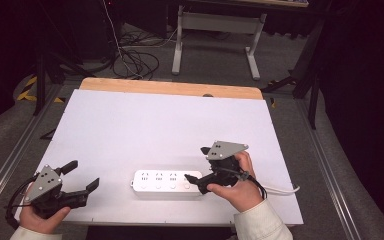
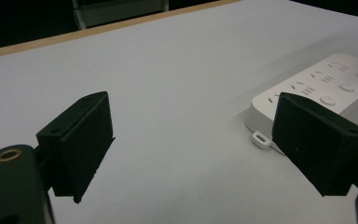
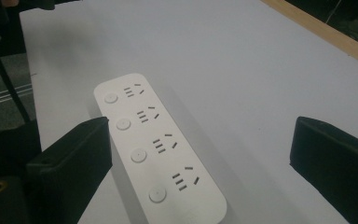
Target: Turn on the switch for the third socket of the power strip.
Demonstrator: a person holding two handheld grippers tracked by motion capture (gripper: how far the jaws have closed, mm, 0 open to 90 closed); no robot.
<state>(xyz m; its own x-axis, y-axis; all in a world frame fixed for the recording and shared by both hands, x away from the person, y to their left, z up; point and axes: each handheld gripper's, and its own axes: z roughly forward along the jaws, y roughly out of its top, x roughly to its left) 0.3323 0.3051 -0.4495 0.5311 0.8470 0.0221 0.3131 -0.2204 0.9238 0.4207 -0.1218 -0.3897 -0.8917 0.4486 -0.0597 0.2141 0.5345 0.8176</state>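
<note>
A white power strip [image 1: 166,182] lies flat on a white table [image 1: 145,125] in the lower centre of the high view, its long side running left to right near the table's front edge. The strip carries 4 sockets in a row, each paired with a round button, and a white cable [image 1: 282,189] leaves its right end toward the lower right of the frame.

At lower left of the high view, a person's left hand [image 1: 37,215] holds the left gripper [image 1: 82,177] near the table's front left corner, well apart from the strip. Its jaws are spread wide with nothing between them. In the left gripper view the strip's near end sits at the right of the frame, partly behind the right-hand jaw.

At lower right of centre, the right hand [image 1: 240,187] holds the right gripper [image 1: 196,164] over the strip's right end, a grey 3-cornered plate [image 1: 225,149] on top. Its jaws also stand wide apart. In the right gripper view the strip runs from upper left to lower centre, just beside the left-hand jaw; whether that jaw touches it cannot be told.

A wooden strip [image 1: 170,88] edges the table's far side.
</note>
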